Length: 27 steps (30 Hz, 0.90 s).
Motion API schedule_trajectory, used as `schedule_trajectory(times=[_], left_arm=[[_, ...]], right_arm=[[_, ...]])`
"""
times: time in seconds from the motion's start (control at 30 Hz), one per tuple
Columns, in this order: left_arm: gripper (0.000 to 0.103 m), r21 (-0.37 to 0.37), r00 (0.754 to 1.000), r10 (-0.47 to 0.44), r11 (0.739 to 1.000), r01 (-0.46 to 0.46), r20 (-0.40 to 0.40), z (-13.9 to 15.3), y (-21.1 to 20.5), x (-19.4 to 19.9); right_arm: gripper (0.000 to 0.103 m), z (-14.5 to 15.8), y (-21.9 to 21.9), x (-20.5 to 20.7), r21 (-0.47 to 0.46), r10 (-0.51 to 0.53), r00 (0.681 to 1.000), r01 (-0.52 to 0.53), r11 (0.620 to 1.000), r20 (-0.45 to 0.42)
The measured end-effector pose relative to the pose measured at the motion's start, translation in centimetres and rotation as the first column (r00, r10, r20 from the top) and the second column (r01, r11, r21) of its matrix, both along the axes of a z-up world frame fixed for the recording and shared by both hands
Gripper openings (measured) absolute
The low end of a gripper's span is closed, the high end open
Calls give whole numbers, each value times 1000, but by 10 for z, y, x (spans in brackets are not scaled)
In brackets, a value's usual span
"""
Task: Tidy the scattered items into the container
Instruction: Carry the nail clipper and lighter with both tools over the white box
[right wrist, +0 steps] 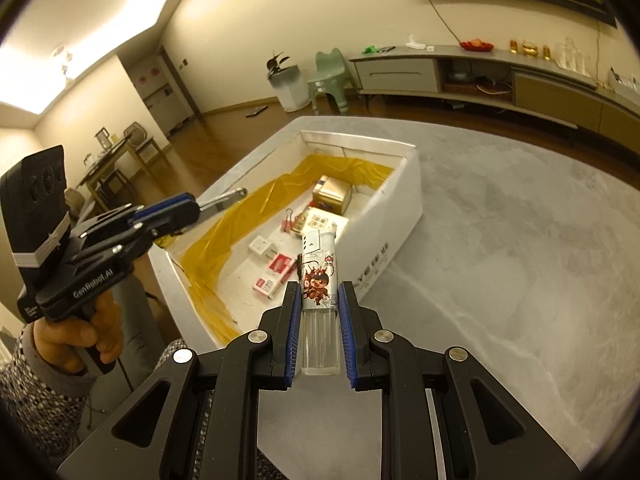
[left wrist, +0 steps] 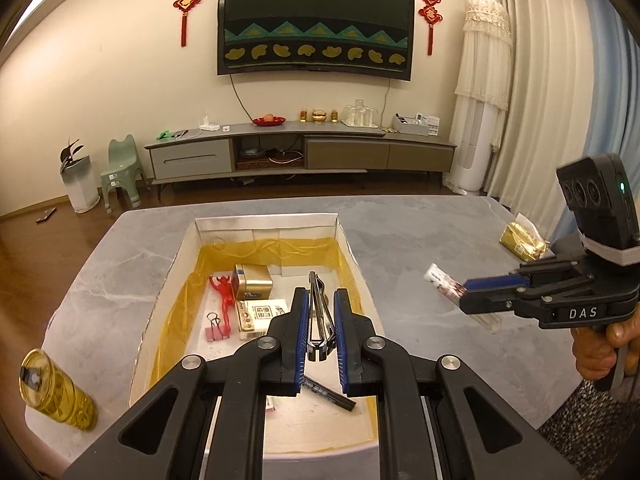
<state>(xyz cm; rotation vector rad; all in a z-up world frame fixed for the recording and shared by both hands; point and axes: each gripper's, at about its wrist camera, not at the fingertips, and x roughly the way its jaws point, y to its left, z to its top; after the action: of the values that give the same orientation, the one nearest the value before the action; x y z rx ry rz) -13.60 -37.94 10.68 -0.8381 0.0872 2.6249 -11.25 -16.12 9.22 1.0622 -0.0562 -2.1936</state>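
Note:
A white box [left wrist: 264, 222] lined with yellow film stands on the grey table. Inside lie a gold tin [left wrist: 252, 280], a red figure [left wrist: 224, 292], a pink binder clip [left wrist: 218, 326], a white packet [left wrist: 262, 314] and a black marker [left wrist: 328, 392]. My left gripper [left wrist: 320, 296] hangs over the box, shut on a silver nail clipper [left wrist: 318, 320]. Right of the box, above the table, my right gripper [right wrist: 320, 288] is shut on a printed lighter [right wrist: 318, 264] with a clear base. In the right wrist view the left gripper [right wrist: 196, 210] shows the clipper [right wrist: 224, 200] sticking out.
A gold can [left wrist: 56, 388] lies at the table's near left corner. A gold tissue pack [left wrist: 522, 240] sits at the right edge. The grey marble table [left wrist: 400, 240] stretches right of the box. A person's hand [left wrist: 596, 348] grips the right handle.

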Motion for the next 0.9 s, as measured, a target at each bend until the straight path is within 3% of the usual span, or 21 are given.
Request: schedule_trajectory(times=[0.47, 0.9], left_arm=[[13, -10, 985, -114, 993, 116, 128, -33, 1, -32], [13, 21, 950, -202, 979, 203, 239, -47, 13, -59]], right_arm=[[20, 7, -71, -53, 77, -5, 1000, 5, 997, 8], [20, -14, -103, -129, 111, -85, 986, 69, 991, 144]])
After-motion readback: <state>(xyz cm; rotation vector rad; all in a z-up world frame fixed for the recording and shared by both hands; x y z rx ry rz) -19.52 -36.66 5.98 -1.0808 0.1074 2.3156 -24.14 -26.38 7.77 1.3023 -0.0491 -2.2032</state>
